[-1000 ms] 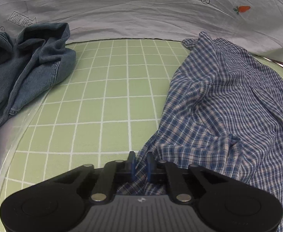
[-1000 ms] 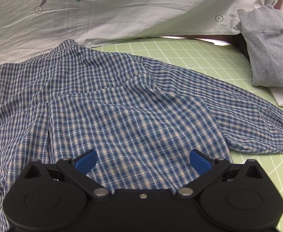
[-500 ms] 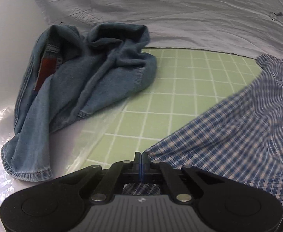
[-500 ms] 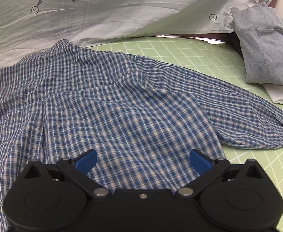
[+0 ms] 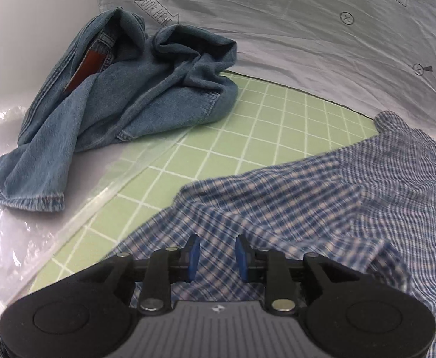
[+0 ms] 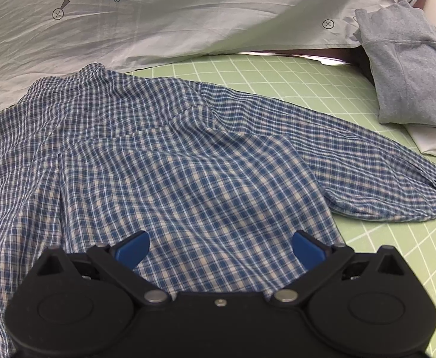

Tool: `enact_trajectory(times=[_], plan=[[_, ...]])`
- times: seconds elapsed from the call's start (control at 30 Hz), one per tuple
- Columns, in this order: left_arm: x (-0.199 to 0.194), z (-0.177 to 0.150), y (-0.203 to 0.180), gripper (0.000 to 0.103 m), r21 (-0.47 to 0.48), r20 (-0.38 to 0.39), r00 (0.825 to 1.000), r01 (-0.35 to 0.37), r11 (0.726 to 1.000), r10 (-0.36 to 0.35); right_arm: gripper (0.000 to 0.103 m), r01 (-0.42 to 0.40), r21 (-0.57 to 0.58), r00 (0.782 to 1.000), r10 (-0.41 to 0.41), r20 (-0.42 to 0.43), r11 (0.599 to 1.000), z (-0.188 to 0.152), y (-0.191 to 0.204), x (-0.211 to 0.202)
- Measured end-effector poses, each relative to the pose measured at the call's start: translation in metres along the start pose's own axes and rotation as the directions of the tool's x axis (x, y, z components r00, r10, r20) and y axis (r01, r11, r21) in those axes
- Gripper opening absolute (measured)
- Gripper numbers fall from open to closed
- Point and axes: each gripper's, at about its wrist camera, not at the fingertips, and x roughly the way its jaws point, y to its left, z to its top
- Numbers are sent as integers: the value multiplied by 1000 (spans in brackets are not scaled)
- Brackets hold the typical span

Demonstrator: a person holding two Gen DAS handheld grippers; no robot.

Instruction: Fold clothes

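A blue and white checked shirt lies spread on the green grid mat, one sleeve stretched to the right. In the left wrist view the shirt covers the lower right, its left edge lying over the mat. My left gripper is open by a small gap just above the shirt's fabric, holding nothing. My right gripper is wide open and empty, low over the shirt's lower part.
A crumpled denim garment lies at the mat's left edge on clear plastic. A folded grey garment sits on a white one at the right. A printed white sheet lies along the back.
My left gripper, shut on the shirt's edge half a second ago, has opened and let it go after swinging left. The right gripper stays wide open, shifted slightly over the shirt.
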Motion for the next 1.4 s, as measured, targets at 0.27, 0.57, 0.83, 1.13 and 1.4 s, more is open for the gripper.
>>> enact_trajectory(times=[0.27,0.57,0.83,1.13,1.4], plan=[[8,18,-44,60,66,3,998,69,995,-69,103,-3,-19,997,5,80,1000,55,-9,29],[99,102,-144,78,191,13,970,236,953,-243,102,-223,-100,959,237,155,970,150,48,121],[158,128,-232,20,339,-59,939,337,878,-338,61,-288,-308,931,340,131,907,166,92,149],[176,143,-315,4,497,-10,929,325,805,-369,2,-259,-170,942,288,175,951,183,50,142],[142,132,-295,57,383,21,935,320,867,-354,81,-145,-132,962,171,212,981,153,22,95]])
